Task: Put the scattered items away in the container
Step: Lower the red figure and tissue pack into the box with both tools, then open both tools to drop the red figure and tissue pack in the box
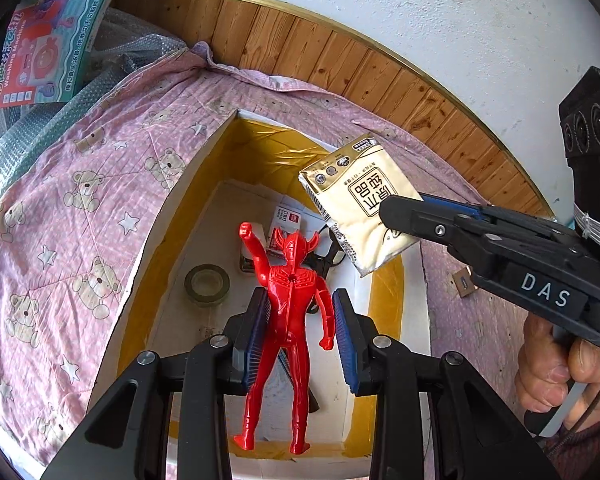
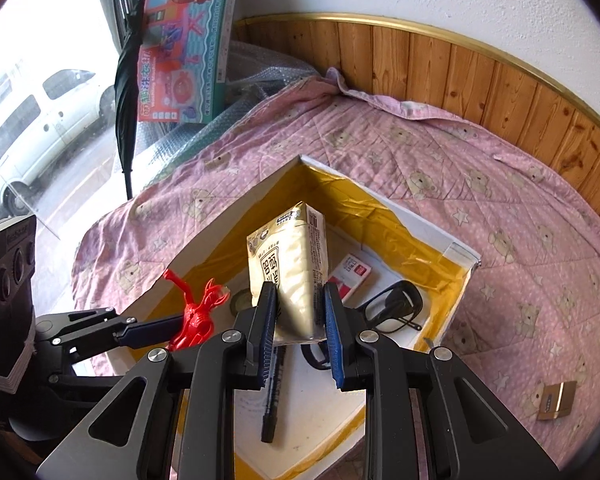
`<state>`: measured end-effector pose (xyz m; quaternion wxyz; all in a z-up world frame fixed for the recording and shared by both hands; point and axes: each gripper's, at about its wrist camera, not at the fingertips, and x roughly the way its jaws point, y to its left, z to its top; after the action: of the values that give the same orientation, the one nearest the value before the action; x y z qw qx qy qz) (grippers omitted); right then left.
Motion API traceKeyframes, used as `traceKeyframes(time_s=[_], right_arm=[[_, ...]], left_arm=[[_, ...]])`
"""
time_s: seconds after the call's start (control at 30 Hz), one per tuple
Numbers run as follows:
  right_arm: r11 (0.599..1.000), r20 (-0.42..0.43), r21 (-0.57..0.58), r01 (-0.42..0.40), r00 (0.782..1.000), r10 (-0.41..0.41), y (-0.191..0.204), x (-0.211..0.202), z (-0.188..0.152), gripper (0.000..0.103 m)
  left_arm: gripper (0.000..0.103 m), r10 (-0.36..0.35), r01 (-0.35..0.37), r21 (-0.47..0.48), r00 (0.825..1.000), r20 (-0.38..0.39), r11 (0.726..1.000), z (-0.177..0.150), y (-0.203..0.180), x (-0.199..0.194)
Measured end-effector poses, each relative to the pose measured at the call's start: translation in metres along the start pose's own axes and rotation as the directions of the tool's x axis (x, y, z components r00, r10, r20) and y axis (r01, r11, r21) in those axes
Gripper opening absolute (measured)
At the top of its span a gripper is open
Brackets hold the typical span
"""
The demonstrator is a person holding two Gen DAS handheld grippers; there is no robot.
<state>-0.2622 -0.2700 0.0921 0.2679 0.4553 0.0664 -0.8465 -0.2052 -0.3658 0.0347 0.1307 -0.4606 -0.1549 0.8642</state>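
Observation:
A white box (image 1: 198,160) (image 2: 400,211) lined with yellow tape lies open on the pink quilt. My left gripper (image 1: 300,304) is shut on a red plastic hero figure (image 1: 288,280) at its waist, upright above the box's near end. In the right wrist view the left gripper (image 2: 168,326) and the red figure (image 2: 198,312) appear over the box's left wall. My right gripper (image 2: 298,292) is shut on a cream tissue pack (image 2: 288,256) over the box's middle. From the left wrist view, the right gripper (image 1: 400,216) holds that pack (image 1: 356,188) over the box's right side.
In the box lie a tape roll (image 1: 207,284), black glasses (image 2: 396,308), a black pen (image 2: 272,392) and a red-white card box (image 2: 352,274). A small brown card (image 2: 556,400) sits on the quilt (image 2: 500,200). A wood-panelled wall rises behind; a toy carton (image 2: 188,48) and an umbrella (image 2: 126,80) stand far left.

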Motion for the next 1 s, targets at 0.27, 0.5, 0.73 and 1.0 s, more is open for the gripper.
traceKeyframes(time_s=[0.27, 0.5, 0.73, 1.0], right_arm=[[1.000, -0.052, -0.011, 0.006, 0.999, -0.007, -0.005, 0.037, 0.021, 0.024], [1.000, -0.088, 0.002, 0.019, 0.996, -0.019, -0.014, 0.066, 0.034, 0.024], [0.999, -0.098, 0.039, 0.023, 0.995, -0.019, -0.026, 0.091, 0.043, 0.043], [0.988, -0.070, 0.143, -0.052, 0.996, 0.063, -0.048, 0.068, 0.020, 0.043]], left_arm=[[0.034, -0.022, 0.022, -0.014, 0.998, -0.061, 1.000, 0.003, 0.010, 0.023], [0.034, -0.028, 0.025, -0.033, 0.996, -0.088, 0.999, 0.002, 0.018, 0.037], [0.038, 0.022, -0.022, 0.005, 0.994, -0.109, 1.000, 0.003, 0.016, 0.048], [0.046, 0.063, -0.063, 0.002, 0.995, -0.081, 0.998, 0.001, 0.014, 0.045]])
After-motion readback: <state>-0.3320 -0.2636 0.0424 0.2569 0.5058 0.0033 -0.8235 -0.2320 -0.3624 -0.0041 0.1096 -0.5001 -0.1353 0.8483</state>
